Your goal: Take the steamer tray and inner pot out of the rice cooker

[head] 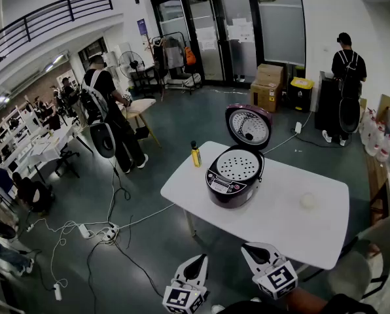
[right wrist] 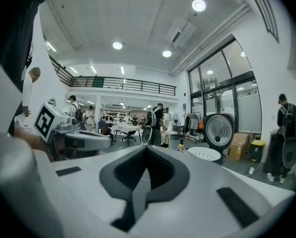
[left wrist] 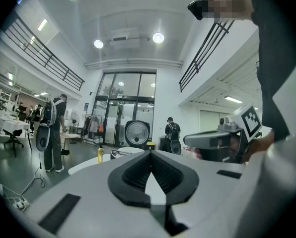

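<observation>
A dark purple rice cooker (head: 233, 178) stands on the white table (head: 273, 224) with its lid (head: 248, 126) swung up. The white perforated steamer tray (head: 237, 165) sits in its mouth and hides the inner pot. My left gripper (head: 196, 265) and right gripper (head: 255, 252) hover side by side short of the table's near edge, both shut and empty, well apart from the cooker. In the left gripper view the shut gripper (left wrist: 149, 155) faces the lid (left wrist: 136, 133). The right gripper (right wrist: 147, 150) sees the lid (right wrist: 219, 129) and tray (right wrist: 204, 154) to its right.
A yellow bottle (head: 195, 154) stands at the table's far left corner, and a small white round object (head: 307, 201) lies right of the cooker. Cables (head: 103, 231) trail over the floor on the left. Two people (head: 110, 116) stand far off, and a chair (head: 372, 254) sits at the right.
</observation>
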Tool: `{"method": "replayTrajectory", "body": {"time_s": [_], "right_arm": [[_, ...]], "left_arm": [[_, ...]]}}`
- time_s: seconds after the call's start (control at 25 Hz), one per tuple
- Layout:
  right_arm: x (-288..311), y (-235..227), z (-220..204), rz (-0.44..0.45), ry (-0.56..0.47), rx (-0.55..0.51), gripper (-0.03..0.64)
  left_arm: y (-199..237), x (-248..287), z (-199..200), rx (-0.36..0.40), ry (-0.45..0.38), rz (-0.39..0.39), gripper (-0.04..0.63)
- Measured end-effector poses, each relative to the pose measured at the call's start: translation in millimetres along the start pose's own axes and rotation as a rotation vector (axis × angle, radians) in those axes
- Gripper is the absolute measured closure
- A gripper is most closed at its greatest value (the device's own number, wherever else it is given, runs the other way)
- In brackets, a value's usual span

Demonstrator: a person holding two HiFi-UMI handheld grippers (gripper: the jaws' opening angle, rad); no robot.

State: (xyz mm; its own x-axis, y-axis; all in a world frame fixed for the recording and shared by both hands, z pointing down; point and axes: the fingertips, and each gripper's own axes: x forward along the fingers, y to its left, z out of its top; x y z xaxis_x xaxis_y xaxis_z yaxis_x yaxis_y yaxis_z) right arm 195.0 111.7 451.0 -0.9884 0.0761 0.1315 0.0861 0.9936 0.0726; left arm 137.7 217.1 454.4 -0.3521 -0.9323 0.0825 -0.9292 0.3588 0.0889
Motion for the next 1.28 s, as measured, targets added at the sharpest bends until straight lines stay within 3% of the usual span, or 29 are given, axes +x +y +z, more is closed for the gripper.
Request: {"method": "replayTrajectory", "body": {"time_s": [0.16, 0.36, 0.56, 0.6, 0.64, 0.84, 0.96, 1.04, 1.12, 1.28], "right_arm": [[3.5, 5.8, 11.6, 0.005, -0.04, 0.003, 0.621], [11.4, 9.8, 10.1, -0.018, -0.026, 0.007, 0.621], [25.7, 18.5, 10.8, -0.02, -0.032, 0.046, 0.62], [29.6, 18.8, 10.8, -0.024, -0.04, 0.051, 0.62], [34.4, 19.0, 10.1, -0.026, -0.043, 0.049, 0.604], [59.4, 15.1, 6.5, -0.063, -0.045, -0.017, 0.343], [69.7, 3.4, 3.7, -0.131, -0.071, -0.053, 0.19], [77.8, -8.5, 9.6, -0.179, -0.106, -0.069, 0.085], [85.7, -22.9, 13.5, -0.218, -0.125, -0.064, 0.025], [105.6, -56.1, 14.7, -0.27, -0.125, -0.063, 0.025]], "left_arm": [[13.0, -0.3, 9.2, -0.003, -0.037, 0.02, 0.6], [32.1, -10.7, 1.3, -0.043, -0.027, 0.052, 0.6], [50.9, -21.7, -1.6, -0.028, -0.03, 0.061, 0.6], [54.8, -22.0, -2.8, -0.021, -0.03, 0.06, 0.592], [59.0, -21.1, -4.5, -0.012, -0.026, 0.062, 0.537], [89.5, -12.7, -6.8, -0.01, -0.028, 0.101, 0.278], [105.7, -3.5, -5.9, -0.015, -0.024, 0.126, 0.087], [116.1, 5.3, -4.4, -0.011, -0.023, 0.135, 0.002], [127.2, 16.0, -2.7, 0.004, -0.024, 0.142, 0.002], [155.2, 46.5, 1.7, 0.019, -0.022, 0.142, 0.002]]}}
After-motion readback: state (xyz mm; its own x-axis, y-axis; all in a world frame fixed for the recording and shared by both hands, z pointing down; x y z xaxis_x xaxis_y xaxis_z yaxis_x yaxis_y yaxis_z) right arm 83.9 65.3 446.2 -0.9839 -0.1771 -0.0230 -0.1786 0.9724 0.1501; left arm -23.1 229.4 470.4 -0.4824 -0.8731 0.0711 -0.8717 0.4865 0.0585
